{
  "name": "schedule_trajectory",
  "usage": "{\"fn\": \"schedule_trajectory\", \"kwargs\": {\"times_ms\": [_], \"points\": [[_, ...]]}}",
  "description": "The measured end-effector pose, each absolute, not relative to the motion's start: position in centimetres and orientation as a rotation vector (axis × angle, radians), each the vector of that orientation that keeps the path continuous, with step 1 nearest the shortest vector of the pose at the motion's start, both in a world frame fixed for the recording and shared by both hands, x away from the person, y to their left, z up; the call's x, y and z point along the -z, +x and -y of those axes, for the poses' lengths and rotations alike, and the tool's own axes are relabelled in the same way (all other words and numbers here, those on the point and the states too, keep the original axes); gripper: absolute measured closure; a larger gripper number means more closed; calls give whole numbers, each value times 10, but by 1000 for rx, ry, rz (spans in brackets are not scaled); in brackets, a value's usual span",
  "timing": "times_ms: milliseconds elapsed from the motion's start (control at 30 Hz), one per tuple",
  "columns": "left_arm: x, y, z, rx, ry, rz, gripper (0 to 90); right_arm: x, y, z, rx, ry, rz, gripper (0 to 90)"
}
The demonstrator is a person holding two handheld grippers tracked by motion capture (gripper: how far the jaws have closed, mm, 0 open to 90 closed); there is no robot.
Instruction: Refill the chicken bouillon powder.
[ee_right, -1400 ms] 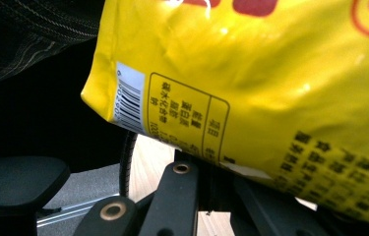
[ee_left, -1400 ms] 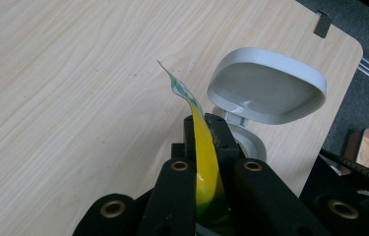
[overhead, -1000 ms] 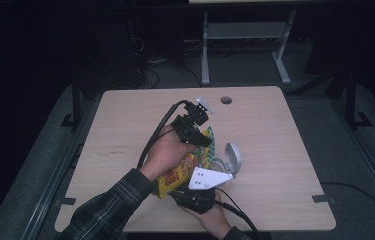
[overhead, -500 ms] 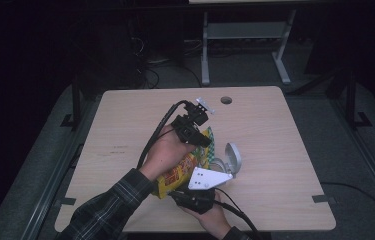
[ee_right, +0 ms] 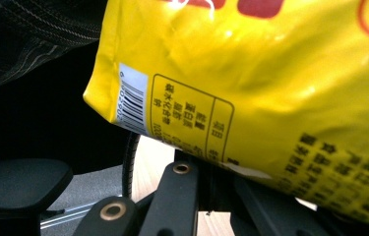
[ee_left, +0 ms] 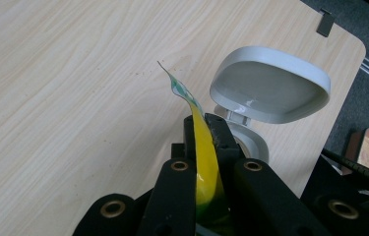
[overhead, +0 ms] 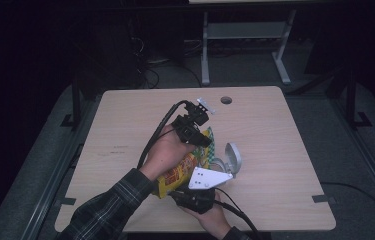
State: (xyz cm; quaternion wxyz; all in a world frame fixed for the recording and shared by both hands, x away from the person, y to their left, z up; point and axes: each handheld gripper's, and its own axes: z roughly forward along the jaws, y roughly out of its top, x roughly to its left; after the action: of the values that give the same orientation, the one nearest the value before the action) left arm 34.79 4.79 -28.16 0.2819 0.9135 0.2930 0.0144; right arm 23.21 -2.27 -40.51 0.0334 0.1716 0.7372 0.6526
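Now I have the yellow snack bag held up between my two claws, near the middle of the bench and a little toward its near edge. My left claw is clamped on the bag's top edge; in the left gripper view the thin yellow film runs straight up between the two black jaws, with a torn green-and-white corner curling free above them. Just past that claw stands a grey container with its hinged lid flipped open, upright on the bench.

My right claw sits under the bag's lower end, close to the near edge. The right gripper view has the printed yellow back panel and its barcode lying across the jaws, but I cannot tell whether they are pinched on the bag or just beneath it.

I judge the step in hand to be bringing the bag's opened top over the container to pour. Next I would need to tip the bag's mouth toward the container's opening, keeping the left claw tight and lifting the bottom end.

Left of my hands the bench is bare wood to its left edge, so my elbow has room there. To the right, the open lid stands close, and a careless swing could knock it. Beyond it the bench runs bare to the right edge.
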Motion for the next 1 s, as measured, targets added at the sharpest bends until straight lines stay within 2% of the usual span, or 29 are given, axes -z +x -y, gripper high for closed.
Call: {"fn": "schedule_trajectory", "kwargs": {"times_ms": [1000], "points": [[283, 349, -46, -47, 2455, -787, 896, 405, 232, 23, -2015, 536, -2269, 900]]}}
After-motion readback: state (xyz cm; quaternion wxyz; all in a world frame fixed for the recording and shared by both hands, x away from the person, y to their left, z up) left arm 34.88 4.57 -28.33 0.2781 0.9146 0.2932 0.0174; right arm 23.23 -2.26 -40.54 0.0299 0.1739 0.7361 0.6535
